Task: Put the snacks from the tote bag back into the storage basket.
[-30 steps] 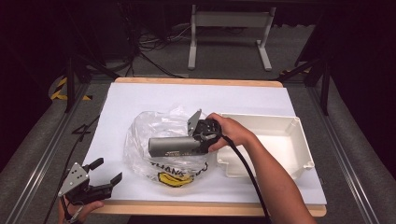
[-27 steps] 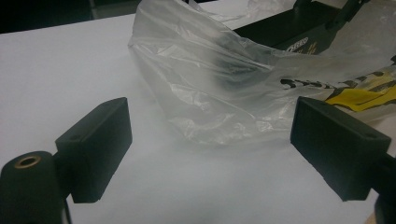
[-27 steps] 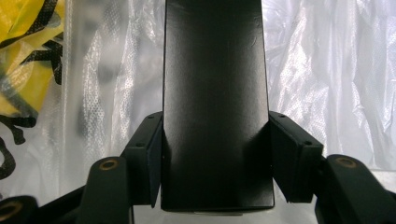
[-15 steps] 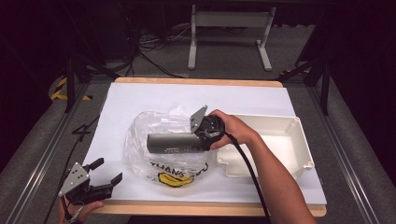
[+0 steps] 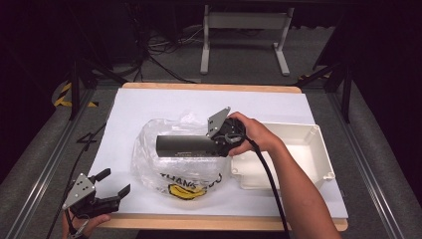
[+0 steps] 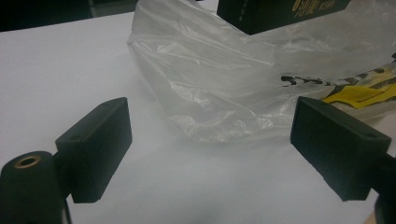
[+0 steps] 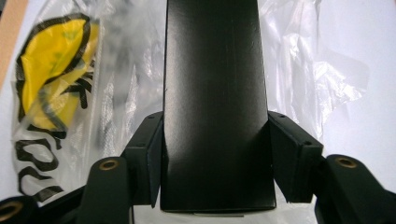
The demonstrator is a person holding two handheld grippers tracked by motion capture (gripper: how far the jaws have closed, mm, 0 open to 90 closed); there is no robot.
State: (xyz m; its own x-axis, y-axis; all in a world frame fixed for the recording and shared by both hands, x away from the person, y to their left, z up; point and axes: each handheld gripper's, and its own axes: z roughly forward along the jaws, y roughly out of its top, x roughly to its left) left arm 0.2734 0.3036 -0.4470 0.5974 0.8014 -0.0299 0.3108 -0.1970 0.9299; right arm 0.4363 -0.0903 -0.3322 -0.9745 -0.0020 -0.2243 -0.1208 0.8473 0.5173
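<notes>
While the right gripper pinches one end of a long black box between its jaws, the box lies level above the clear plastic bag in the middle of the table. In the right gripper view, the box runs straight away from the camera with a jaw pressed against each of its long sides, and the bag spreads underneath it, its yellow face and black lettering off to one side. The right hand wraps the gripper's body, the cable trailing back along the forearm. A white tray sits just beside the bag, on the person's right. The left gripper rests low at the near left corner of the table, its jaws spread wide and holding nothing. In the left gripper view, the crumpled edge of the bag lies ahead between the two open jaws, with the box above it at the top edge.
</notes>
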